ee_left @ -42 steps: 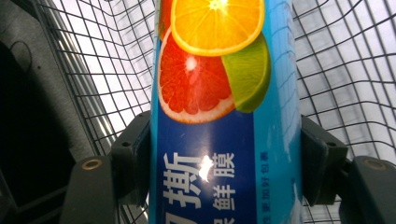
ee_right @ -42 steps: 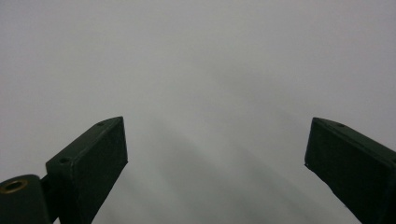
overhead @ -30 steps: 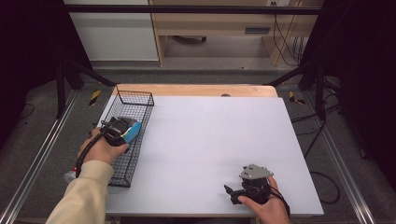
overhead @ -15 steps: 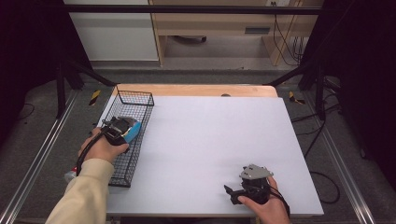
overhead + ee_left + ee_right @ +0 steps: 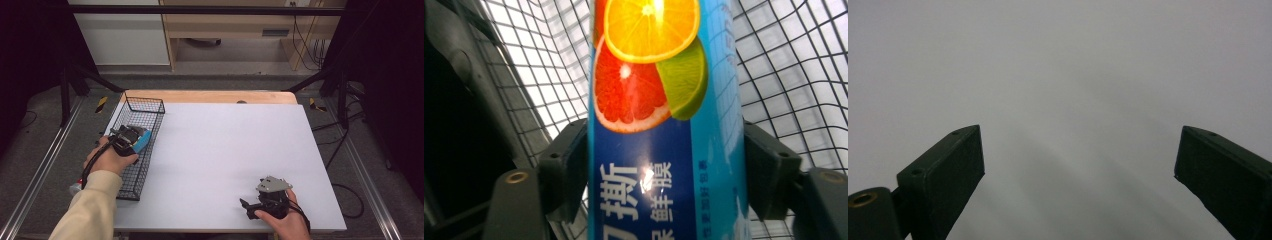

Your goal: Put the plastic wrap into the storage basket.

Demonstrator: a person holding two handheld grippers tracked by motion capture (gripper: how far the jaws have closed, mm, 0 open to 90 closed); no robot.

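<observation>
Not much has changed since the earlier frame: both hands sit where they were, but the left gripper (image 5: 664,165) has just been opening its jaws, with the blue box (image 5: 664,125) between them and a sliver of gap at the right pad. The box lies in the wire basket (image 5: 150,107) at the left of the high view. The right gripper (image 5: 1078,165) rests lower right on the white table (image 5: 230,145), jaws spread wide with nothing in them.

Lab test bench, white table (image 5: 235,150), black frame, aluminium rails (image 5: 40,175), trailing cables (image 5: 345,145)
</observation>
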